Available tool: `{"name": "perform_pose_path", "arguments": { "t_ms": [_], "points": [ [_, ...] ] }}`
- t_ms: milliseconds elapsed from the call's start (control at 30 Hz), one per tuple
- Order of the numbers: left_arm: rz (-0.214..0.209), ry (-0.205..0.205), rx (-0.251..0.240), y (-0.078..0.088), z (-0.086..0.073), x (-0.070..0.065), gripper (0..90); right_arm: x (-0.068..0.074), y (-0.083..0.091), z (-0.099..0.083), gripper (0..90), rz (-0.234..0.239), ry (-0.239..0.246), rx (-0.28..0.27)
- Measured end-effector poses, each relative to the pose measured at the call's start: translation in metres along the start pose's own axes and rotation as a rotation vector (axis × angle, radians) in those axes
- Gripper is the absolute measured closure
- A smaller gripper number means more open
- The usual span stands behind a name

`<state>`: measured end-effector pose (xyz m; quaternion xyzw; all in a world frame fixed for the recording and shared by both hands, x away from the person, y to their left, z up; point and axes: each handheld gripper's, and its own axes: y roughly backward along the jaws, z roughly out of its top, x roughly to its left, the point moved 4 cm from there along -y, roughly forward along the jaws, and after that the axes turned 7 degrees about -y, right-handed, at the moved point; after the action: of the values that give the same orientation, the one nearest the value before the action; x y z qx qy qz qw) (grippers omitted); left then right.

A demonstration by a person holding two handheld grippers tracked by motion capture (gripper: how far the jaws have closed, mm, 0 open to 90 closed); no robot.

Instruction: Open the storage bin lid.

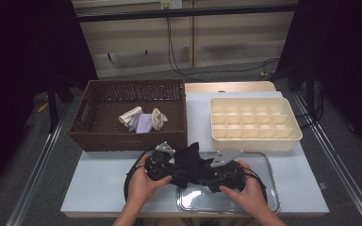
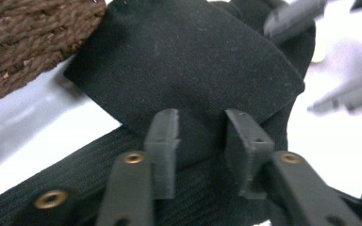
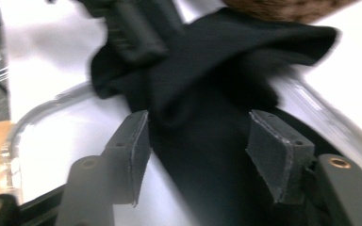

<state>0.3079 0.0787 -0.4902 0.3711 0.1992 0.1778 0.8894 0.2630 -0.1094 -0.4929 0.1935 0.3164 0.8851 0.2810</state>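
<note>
Pale tabletop (image 1: pixel 103 179), crumpled black ribbed cloth (image 2: pixel 184 70) between both grippers' parted jaws, neither clamped.

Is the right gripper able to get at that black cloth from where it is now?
Probably yes. The black cloth already lies between the right gripper's open jaws over the clear tray, with nothing between; the left gripper works its other end.

White table (image 1: pixel 99 183); wicker basket (image 1: pixel 90 136), cream divided tray (image 1: pixel 290 139), clear tray (image 1: pixel 264 162), black cloth (image 1: pixel 188 162)
</note>
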Motion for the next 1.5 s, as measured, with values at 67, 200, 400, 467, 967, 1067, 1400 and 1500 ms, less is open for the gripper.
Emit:
{"name": "perform_pose_path", "arguments": {
  "t_ms": [67, 200, 400, 467, 967, 1067, 1400, 1500],
  "points": [
    [0.006, 0.004, -0.007, 0.001, 0.001, 0.000, 78.5, 0.005, -0.002, 0.002, 45.2, 0.011, 0.014, 0.000],
    [-0.005, 0.002, -0.035, 0.004, 0.005, -0.002, 86.7, 0.010, -0.007, 0.010, 65.9, 0.013, 0.026, -0.010],
    [-0.012, 0.014, -0.104, 0.014, 0.009, 0.000, 80.8, 0.005, 0.000, 0.024, 87.6, -0.006, -0.020, -0.073],
    [0.001, -0.001, -0.112, 0.015, 0.009, 0.001, 70.3, -0.002, 0.004, 0.028, 88.1, -0.031, -0.029, -0.085],
    [0.006, 0.007, -0.089, 0.004, 0.002, 0.008, 58.3, -0.034, -0.018, 0.022, 46.9, -0.096, -0.112, -0.024],
    [0.008, 0.003, -0.083, 0.003, 0.001, 0.008, 57.3, -0.034, -0.025, 0.021, 54.9, -0.071, -0.117, -0.013],
    [0.022, 0.004, -0.104, 0.009, -0.001, 0.009, 55.5, -0.025, -0.015, 0.030, 78.6, 0.028, -0.172, -0.061],
    [0.031, 0.005, -0.105, 0.012, -0.002, 0.010, 54.0, -0.019, -0.008, 0.035, 78.8, 0.045, -0.183, -0.095]
  ]
}}
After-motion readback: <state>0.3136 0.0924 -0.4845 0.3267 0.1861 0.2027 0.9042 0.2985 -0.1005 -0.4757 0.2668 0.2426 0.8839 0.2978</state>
